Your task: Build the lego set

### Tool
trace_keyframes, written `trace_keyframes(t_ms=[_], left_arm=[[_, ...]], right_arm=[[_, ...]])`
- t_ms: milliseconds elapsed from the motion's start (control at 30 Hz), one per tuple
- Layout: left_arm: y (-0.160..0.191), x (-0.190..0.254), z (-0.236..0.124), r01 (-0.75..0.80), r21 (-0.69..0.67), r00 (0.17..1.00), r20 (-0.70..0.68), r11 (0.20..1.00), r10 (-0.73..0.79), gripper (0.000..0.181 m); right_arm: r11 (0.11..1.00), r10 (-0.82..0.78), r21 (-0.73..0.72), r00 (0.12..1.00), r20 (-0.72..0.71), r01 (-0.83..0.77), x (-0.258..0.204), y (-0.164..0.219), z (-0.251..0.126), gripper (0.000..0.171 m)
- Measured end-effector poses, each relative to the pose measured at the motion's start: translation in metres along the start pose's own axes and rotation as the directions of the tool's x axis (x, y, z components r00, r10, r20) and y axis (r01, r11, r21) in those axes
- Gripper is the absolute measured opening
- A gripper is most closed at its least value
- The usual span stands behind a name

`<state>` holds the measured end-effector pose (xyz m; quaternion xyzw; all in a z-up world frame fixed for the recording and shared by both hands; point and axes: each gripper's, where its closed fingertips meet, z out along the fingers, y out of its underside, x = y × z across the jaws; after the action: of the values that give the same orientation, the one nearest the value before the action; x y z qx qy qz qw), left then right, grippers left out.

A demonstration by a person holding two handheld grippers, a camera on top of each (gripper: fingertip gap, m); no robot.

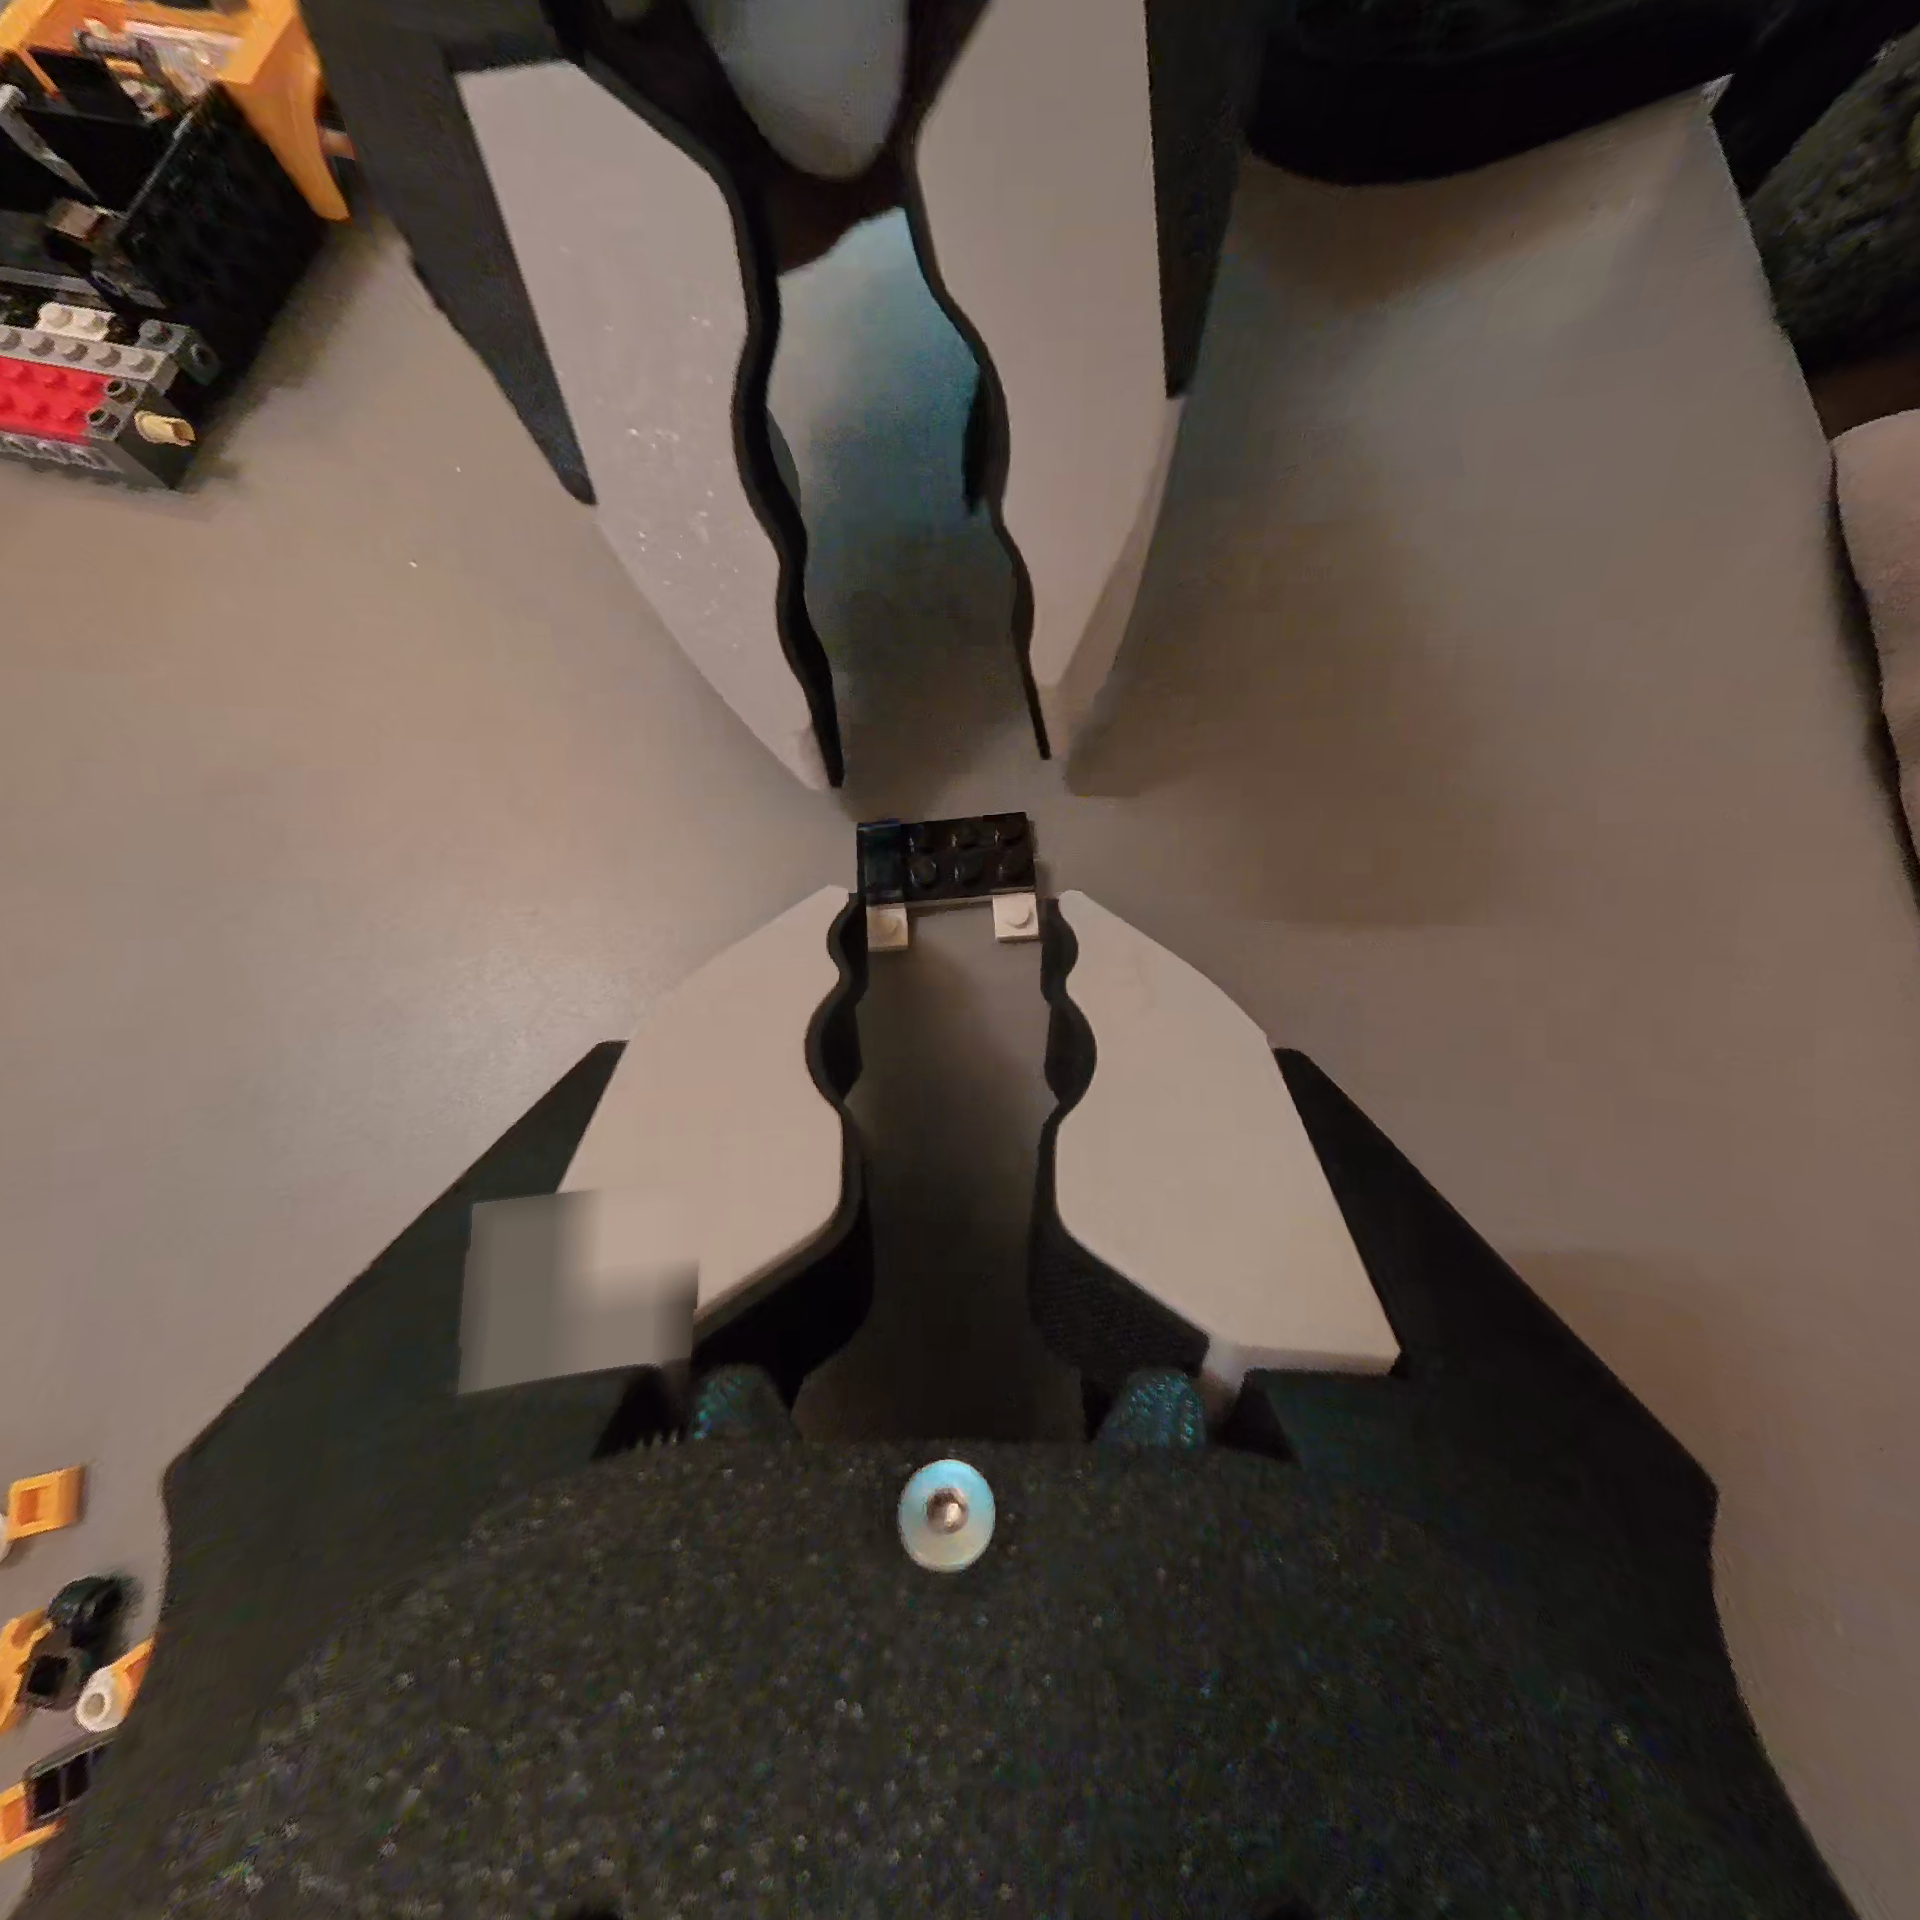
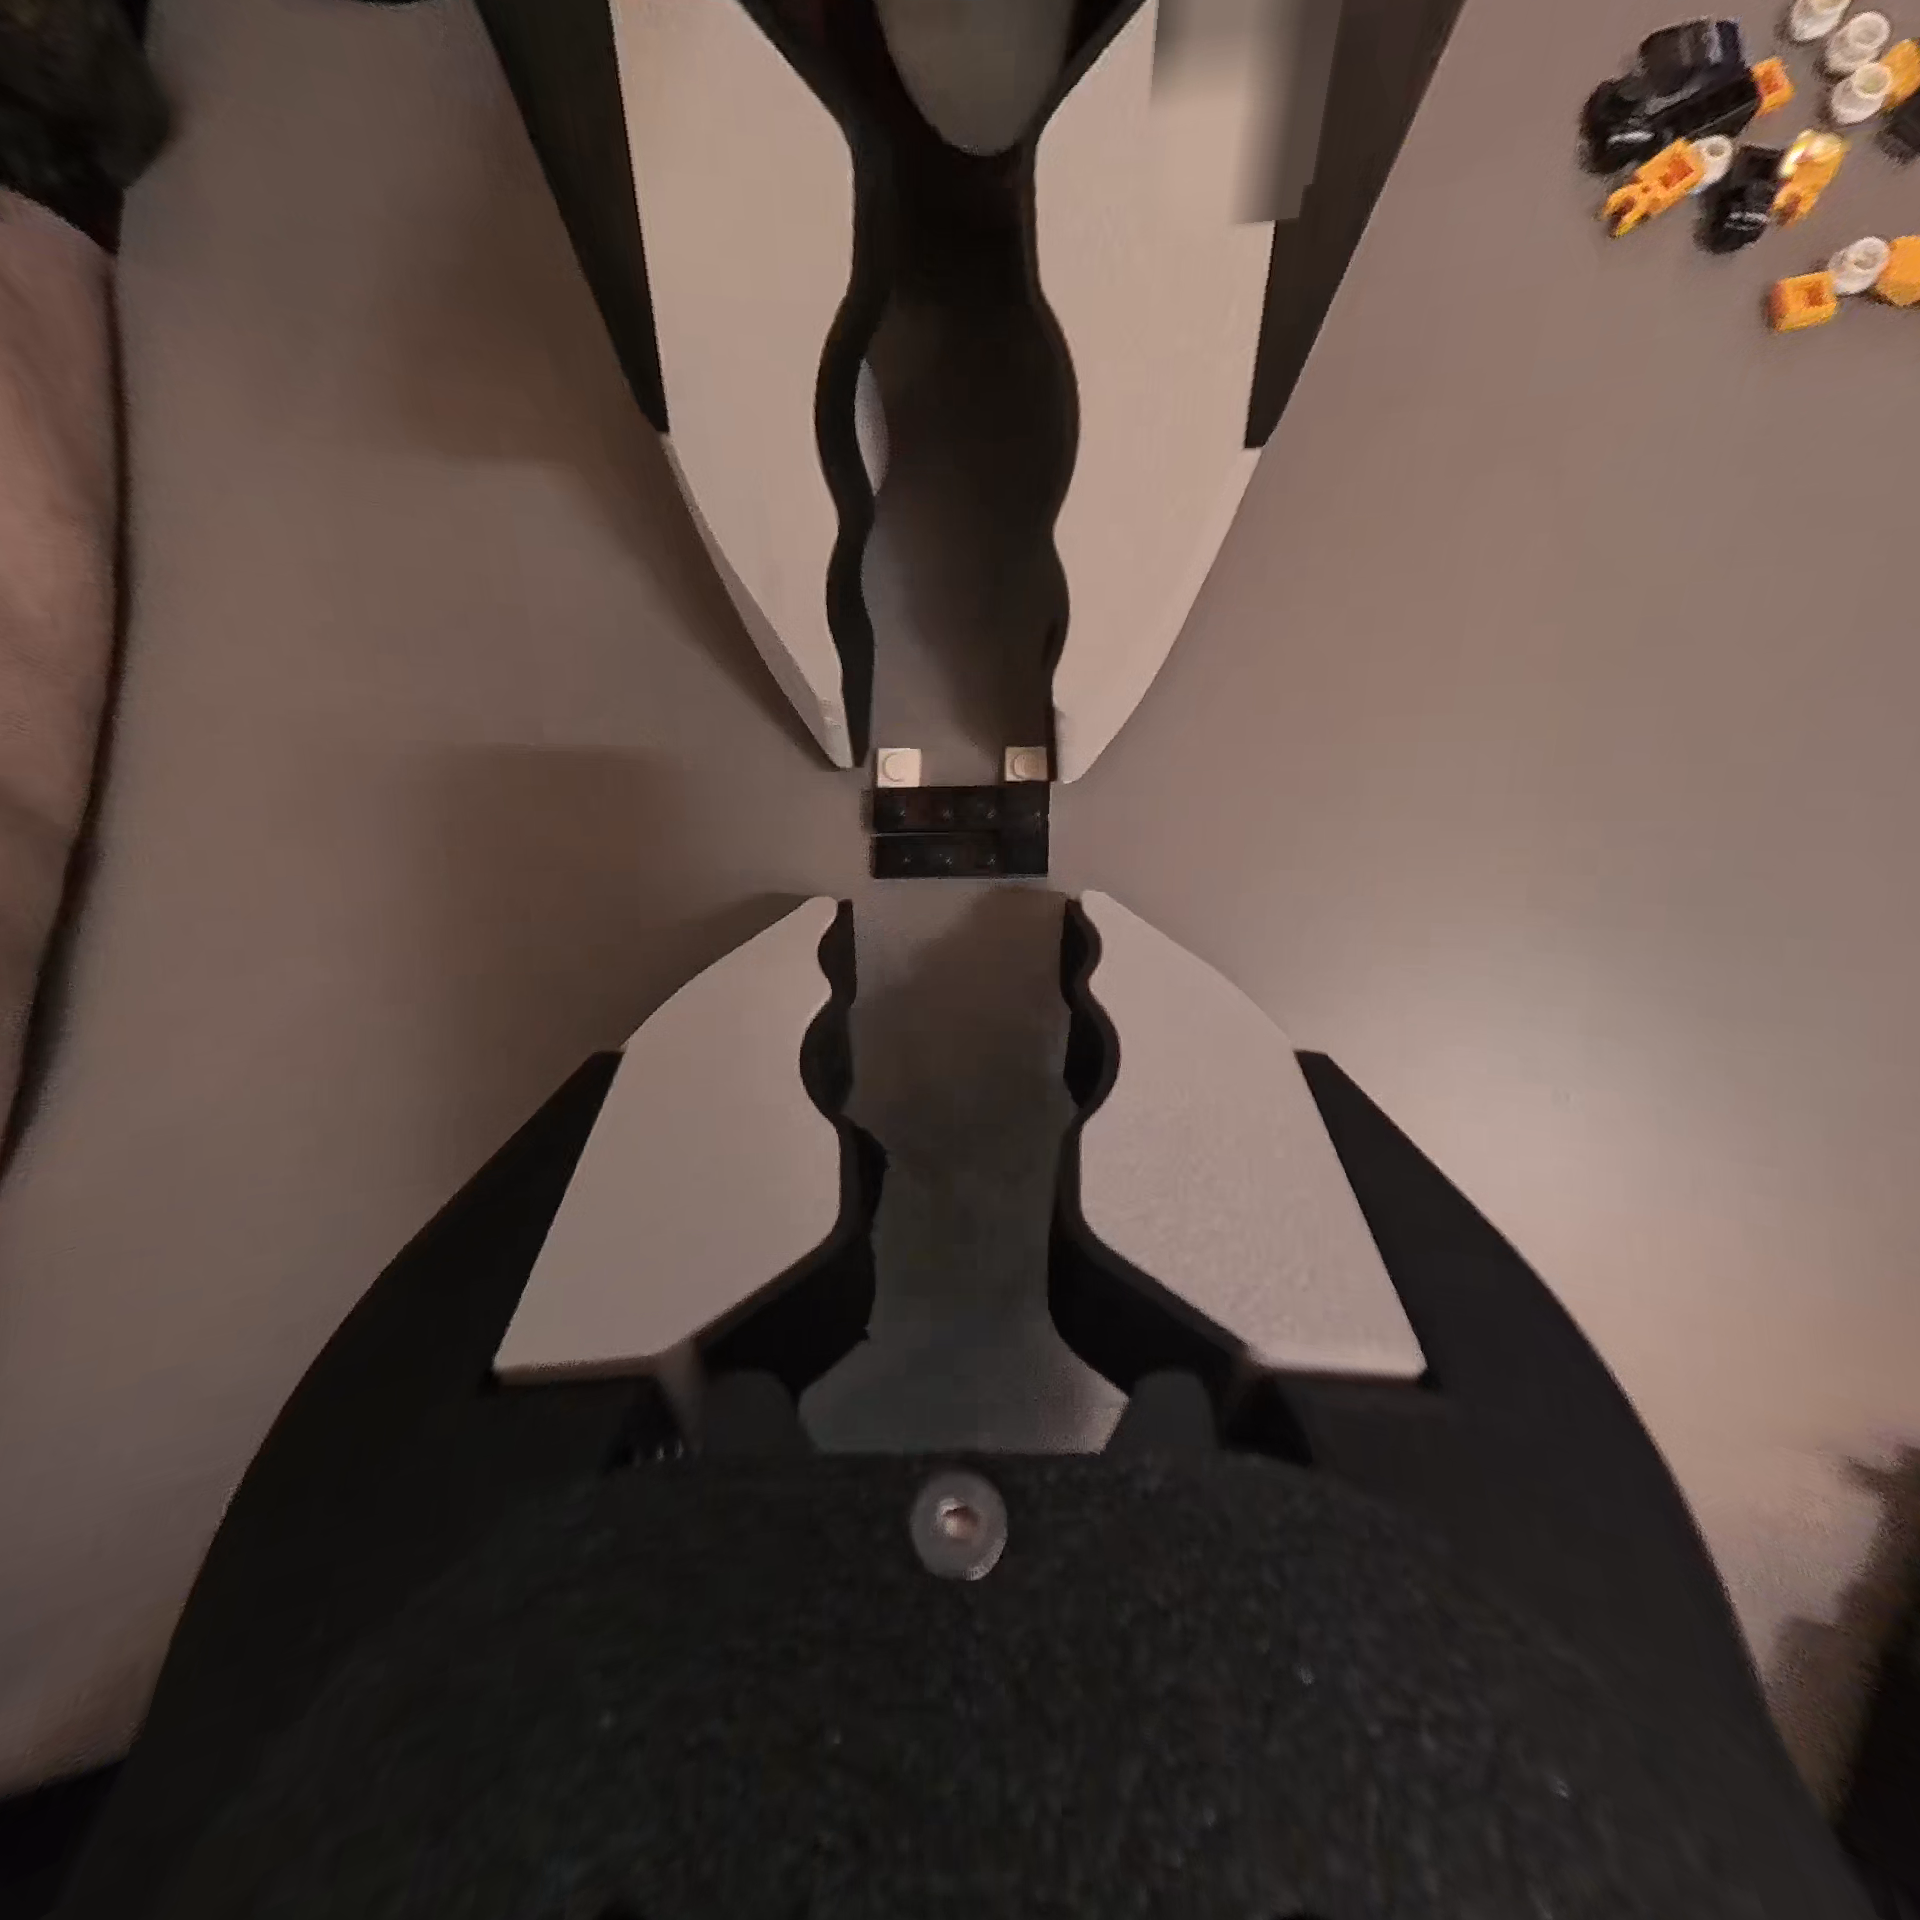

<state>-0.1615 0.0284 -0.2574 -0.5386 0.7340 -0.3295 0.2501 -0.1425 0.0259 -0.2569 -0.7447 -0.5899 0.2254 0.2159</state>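
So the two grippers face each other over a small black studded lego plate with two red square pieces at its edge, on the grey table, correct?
Not quite: the two small square pieces are white, not red, as the left wrist view shows. The rest holds: left gripper and right gripper face each other over the small black studded lego plate on the grey table.

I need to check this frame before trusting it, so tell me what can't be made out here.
- Left wrist view: whether the left gripper grips the small black piece; the fingertips hide contact.
- Left wrist view: the partly built model is cut off by the edge.
- Right wrist view: the loose orange and black parts are blurred.
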Motion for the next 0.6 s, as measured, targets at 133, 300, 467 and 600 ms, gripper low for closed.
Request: trace_keyframes(t_ms=[133, 300, 467, 600], left_arm=[[-0.0002, 0.0003, -0.0003, 0.0, 0.001, 1.0, -0.003, 1.0, 0.0, 0.036], [-0.0002, -0.0022, 0.0018, -0.011, -0.01, 1.0, 0.026, 1.0, 0.011, 0.031], [-0.0005, -0.0027, 0.0022, -0.004, -0.014, 0.999, 0.033, 1.0, 0.004, 0.03], [-0.0008, -0.003, 0.0021, -0.002, -0.013, 0.999, 0.037, 1.0, 0.002, 0.03]], right_arm=[[0.999, -0.008, 0.052, 1.0, -0.026, 0.009, -0.0009, -0.0046, 0.0067, 0.038], [0.999, -0.031, 0.018, 0.999, -0.027, 0.032, 0.0013, -0.0051, 0.0092, 0.032], [0.999, -0.042, -0.024, 0.999, -0.018, 0.042, 0.0017, -0.0048, 0.0093, 0.032], [0.999, -0.03, -0.023, 0.999, -0.026, 0.03, 0.0017, -0.0052, 0.0096, 0.032]])
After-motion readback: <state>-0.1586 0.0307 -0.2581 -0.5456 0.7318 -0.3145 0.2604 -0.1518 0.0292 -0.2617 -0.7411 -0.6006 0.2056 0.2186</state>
